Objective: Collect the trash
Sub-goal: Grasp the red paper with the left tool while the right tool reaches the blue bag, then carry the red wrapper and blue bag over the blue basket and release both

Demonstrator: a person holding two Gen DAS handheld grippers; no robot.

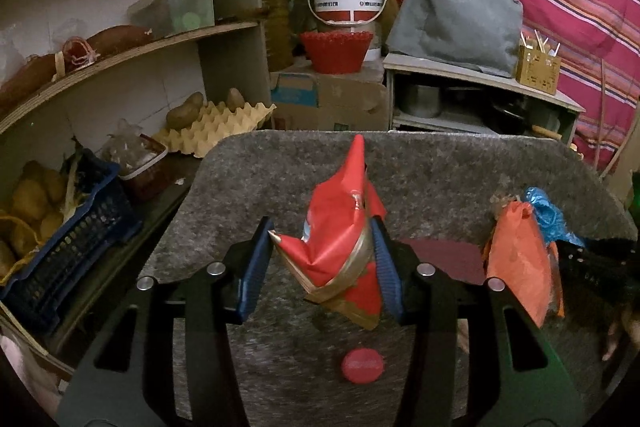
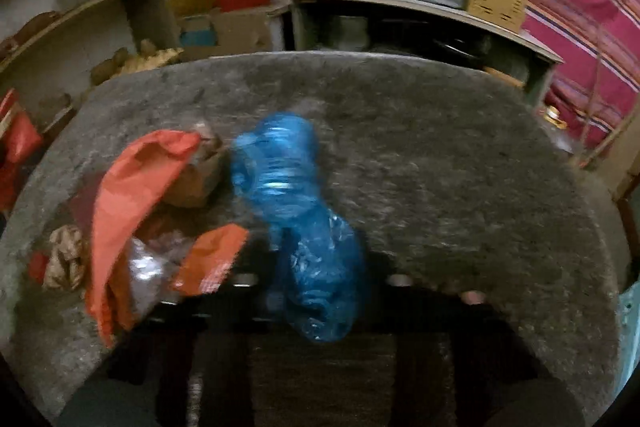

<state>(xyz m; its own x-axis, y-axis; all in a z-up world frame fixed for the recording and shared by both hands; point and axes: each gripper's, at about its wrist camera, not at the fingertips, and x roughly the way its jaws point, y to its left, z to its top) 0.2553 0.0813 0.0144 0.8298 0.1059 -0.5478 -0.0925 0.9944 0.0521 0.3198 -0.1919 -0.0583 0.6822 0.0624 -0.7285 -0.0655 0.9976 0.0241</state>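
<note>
The left gripper [image 1: 320, 267] clamps a crumpled red and gold wrapper [image 1: 340, 247] above the grey felt mat [image 1: 440, 167]. The right gripper [image 2: 316, 283], jaws together, pinches a blue plastic bag [image 2: 304, 219] beside an orange bag [image 2: 132, 195]. A blue crate [image 1: 68, 251] holds potatoes [image 1: 30, 199].
</note>
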